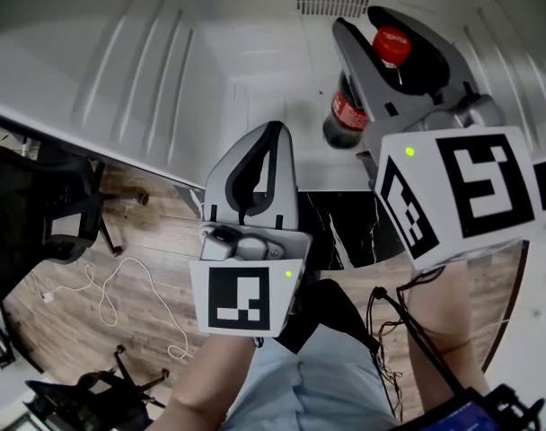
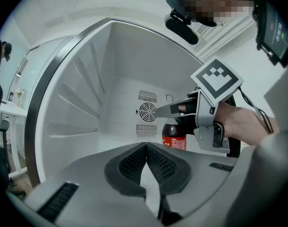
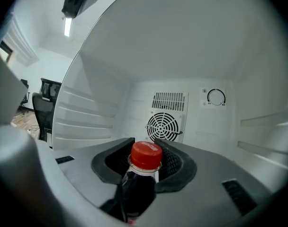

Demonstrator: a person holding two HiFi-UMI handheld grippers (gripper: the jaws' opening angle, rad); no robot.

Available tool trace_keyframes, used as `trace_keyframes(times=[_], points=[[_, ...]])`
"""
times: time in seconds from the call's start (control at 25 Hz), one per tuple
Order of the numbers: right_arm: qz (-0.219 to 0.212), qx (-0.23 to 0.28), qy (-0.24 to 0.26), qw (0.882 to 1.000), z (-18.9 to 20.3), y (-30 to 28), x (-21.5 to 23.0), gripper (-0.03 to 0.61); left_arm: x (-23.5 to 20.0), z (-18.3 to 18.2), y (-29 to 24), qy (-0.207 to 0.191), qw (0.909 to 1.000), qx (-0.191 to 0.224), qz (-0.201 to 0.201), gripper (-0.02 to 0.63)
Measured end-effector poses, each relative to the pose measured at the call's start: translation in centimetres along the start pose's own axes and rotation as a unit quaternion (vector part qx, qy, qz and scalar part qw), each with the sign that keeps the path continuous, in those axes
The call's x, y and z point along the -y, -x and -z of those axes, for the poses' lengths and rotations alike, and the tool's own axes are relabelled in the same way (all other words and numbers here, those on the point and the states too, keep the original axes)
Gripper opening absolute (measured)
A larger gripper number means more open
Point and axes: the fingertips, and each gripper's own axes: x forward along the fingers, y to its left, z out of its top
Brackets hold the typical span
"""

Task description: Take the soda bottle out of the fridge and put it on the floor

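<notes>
The right claw (image 3: 144, 144) is clamped on the neck of the soda bottle (image 3: 140, 186), which stands deep inside the fridge (image 2: 87, 103) near its back wall. The left claw (image 2: 146, 148) hangs pinched together and empty. Grasping looks done. Next, I reckon, lift it out upright.

Soda bottle (image 1: 345, 115): dark cola, red cap, red label, standing upright inside the white fridge (image 1: 210, 61), in front of the rear-wall fan grille. Neck gripped just below the cap by the right hand-held gripper (image 3: 145, 150). Wooden floor (image 1: 156, 241) lies outside the fridge.
</notes>
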Motion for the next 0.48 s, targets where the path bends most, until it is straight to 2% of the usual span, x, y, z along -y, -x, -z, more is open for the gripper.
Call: trace_keyframes(times=[0.2,0.48], points=[[-0.015,0.007,-0.001,1.000,-0.4,0.6,-0.6,0.124,-0.3,-0.5,0.4,-0.001,1.0000,0.005,-0.004,0.011],[-0.013,0.014,0.001,1.000,-0.2,1.6,-1.0,0.117,-0.5,-1.0,1.0,-0.005,0.9998,0.009,-0.014,0.011]])
